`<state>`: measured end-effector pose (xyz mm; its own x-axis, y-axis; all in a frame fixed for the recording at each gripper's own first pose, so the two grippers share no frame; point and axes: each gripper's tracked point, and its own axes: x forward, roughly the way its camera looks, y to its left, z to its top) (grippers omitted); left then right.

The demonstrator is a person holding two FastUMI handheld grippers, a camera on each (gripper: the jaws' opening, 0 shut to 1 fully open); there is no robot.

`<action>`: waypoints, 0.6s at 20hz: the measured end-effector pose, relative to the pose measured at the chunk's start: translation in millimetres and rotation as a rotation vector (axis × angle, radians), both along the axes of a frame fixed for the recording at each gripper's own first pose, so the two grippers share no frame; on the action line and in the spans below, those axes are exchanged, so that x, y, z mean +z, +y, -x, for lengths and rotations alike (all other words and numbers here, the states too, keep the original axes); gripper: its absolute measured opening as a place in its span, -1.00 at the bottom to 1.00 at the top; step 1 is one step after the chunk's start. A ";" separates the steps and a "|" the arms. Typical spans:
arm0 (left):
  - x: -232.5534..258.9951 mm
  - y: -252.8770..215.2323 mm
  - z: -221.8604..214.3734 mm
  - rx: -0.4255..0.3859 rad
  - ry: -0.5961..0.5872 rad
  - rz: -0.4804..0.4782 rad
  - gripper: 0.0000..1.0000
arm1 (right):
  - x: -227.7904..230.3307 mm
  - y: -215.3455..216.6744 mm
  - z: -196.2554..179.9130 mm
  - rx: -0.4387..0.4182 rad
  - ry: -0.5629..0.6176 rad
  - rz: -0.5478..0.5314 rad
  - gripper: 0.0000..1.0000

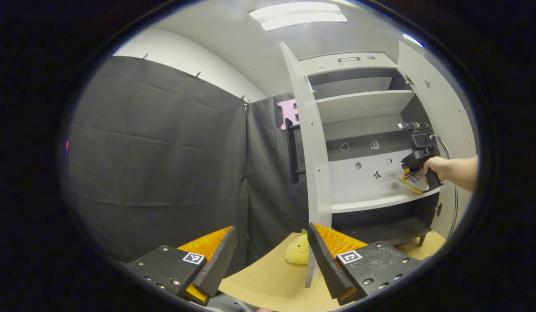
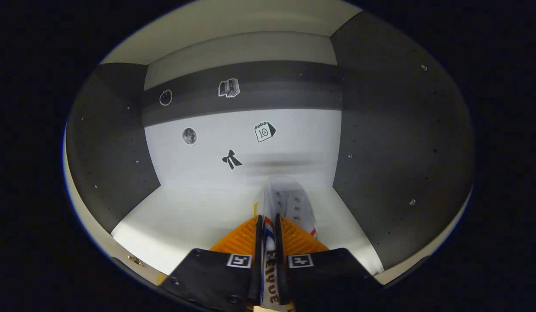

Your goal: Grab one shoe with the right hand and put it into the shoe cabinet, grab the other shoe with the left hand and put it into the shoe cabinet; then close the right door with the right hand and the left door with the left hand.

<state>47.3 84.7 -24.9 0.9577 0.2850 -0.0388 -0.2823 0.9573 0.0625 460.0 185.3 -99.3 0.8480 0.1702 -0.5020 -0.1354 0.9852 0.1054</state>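
Your right claw point(image 2: 268, 236) is clamped tight on the shoe point(image 2: 285, 203), low in the right gripper view, the toe reaching over the pale shelf point(image 2: 190, 208) inside the shoe cabinet point(image 1: 363, 130). Your left claw point(image 1: 270, 251) hangs wide apart, holding nothing, above the worktop point(image 1: 268, 277). Farther off, right of frame, both cabinet doors stand open.

My white canvas shoe point(image 2: 286, 203) sits on the white cabinet shelf point(image 2: 194, 208); a yellow plush toy point(image 1: 297, 250) lies on the tan wooden floor point(image 1: 272, 279).
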 end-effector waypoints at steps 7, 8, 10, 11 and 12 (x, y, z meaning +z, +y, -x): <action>-4.0 -24.3 -1.7 -0.064 0.014 0.002 1.00 | 52.9 -2.2 22.6 -0.003 -0.137 -0.075 1.00; -3.7 -28.7 -3.4 -0.077 0.015 0.004 1.00 | 60.6 -2.2 31.0 0.008 -0.163 -0.075 0.96; -3.4 -36.7 -4.9 -0.106 0.015 0.015 1.00 | 76.1 -3.7 49.2 0.030 -0.210 -0.064 0.96; -3.2 -39.6 -5.1 -0.121 0.013 0.019 1.00 | 83.5 -5.7 59.7 0.039 -0.235 -0.053 0.96; -2.7 -42.9 -5.4 -0.135 0.011 0.022 1.00 | 91.0 -7.1 71.9 0.049 -0.260 -0.044 0.96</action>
